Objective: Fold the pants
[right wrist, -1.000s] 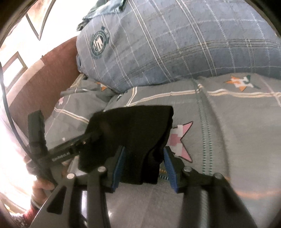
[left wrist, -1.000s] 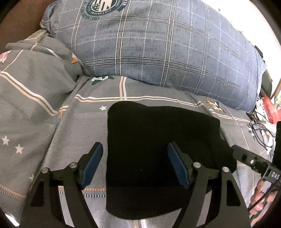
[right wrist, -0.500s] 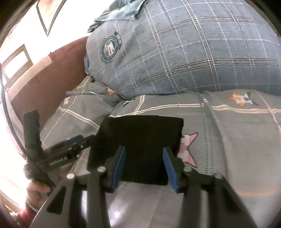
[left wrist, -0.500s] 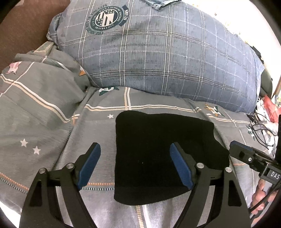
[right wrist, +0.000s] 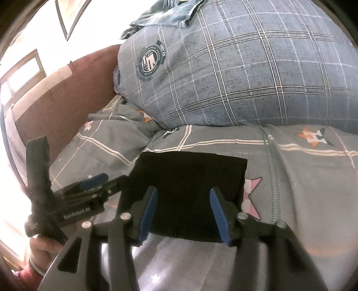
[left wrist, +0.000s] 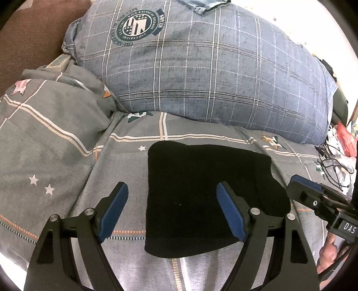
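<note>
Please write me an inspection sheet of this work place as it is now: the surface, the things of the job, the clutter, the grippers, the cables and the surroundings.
Surface: bed cover, grey with stripes and stars, some wrinkles at the left.
Job's things: black pants, folded into a compact flat bundle, lying on the cover.
Clutter: denim garment on top of the blue plaid pillow.
Grippers: left gripper open, nothing between its fingers; right gripper open above the bundle, holding nothing.
Cables: tangle of dark cables at the bed's right edge.
Surroundings: reddish-brown headboard; bright window.
</note>
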